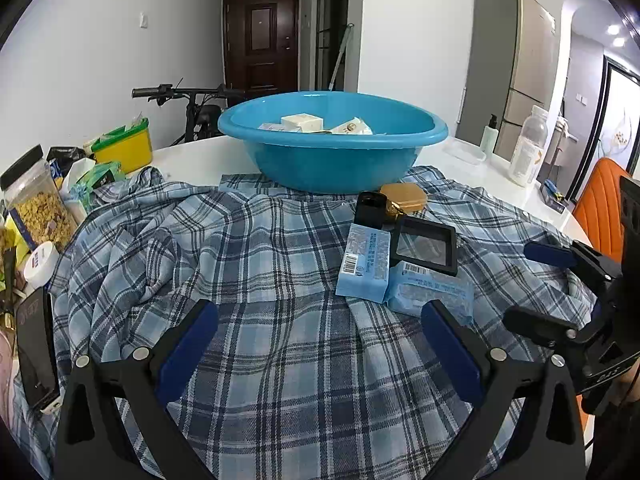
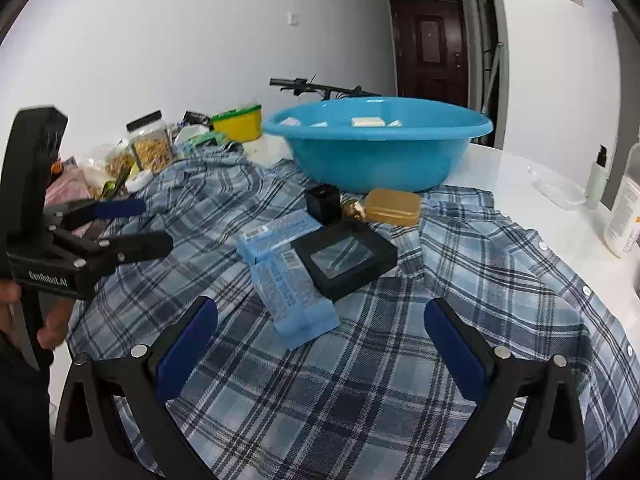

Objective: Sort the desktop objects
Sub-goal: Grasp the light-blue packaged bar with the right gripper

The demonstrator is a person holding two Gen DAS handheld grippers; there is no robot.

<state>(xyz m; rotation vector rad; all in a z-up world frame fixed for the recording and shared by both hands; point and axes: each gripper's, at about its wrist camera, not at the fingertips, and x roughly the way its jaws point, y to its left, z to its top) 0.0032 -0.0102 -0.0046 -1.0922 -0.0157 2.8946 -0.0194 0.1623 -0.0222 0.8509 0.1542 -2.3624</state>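
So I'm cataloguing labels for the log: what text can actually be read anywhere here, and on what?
"GenRobot.AI": white lettering on the body of the black left claw, seen from the right wrist.
Two light blue rectangular cartons: barcodes and print, too blurred to read.
White plastic bottle with orange-marked label: unreadable.
Right claw: white marking on its body, too distorted to read.
Nothing else is legible.
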